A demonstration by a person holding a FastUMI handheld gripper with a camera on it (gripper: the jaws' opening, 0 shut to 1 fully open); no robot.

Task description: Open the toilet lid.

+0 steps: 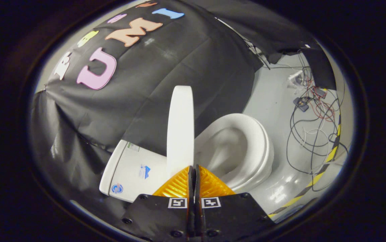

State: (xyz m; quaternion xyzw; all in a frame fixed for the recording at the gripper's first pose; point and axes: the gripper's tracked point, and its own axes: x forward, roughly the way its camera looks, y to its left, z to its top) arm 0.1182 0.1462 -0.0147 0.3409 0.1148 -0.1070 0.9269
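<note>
Gripper (195, 174): orange ribbed fingers (177, 186) pressed together, only a thin dark seam between them, nothing visibly held. Black finger mounts below them, each with a small square marker.

Just ahead of the fingertips: toilet lid (180, 127), white, raised and seen edge-on, lower end right at the fingertips. Contact there can't be confirmed, the tips cover the spot. Lid stands up from the toilet and the bowl is uncovered.

Right of the lid: toilet seat (263, 148), white, down on the bowl (228, 148), glossy inside with soft highlights.
Left of the lid: tank (129, 171), white, with a few small stickers, details too small to read.

Floor (273, 97): pale grey, smooth, shiny, with bright glare patches near the base of the bowl. Yellow-and-black striped tape (329, 156) runs across it beyond the bowl.

Further out on the floor: loose cables (309, 134), black, white and red, tangled in loops, with a couple of small dark boxes (301, 104) among them.

Back: black cloth wall (166, 70), creased, hanging behind the tank and lid. Its lower edge lifts at the far side, where the grey floor continues under it.
</note>
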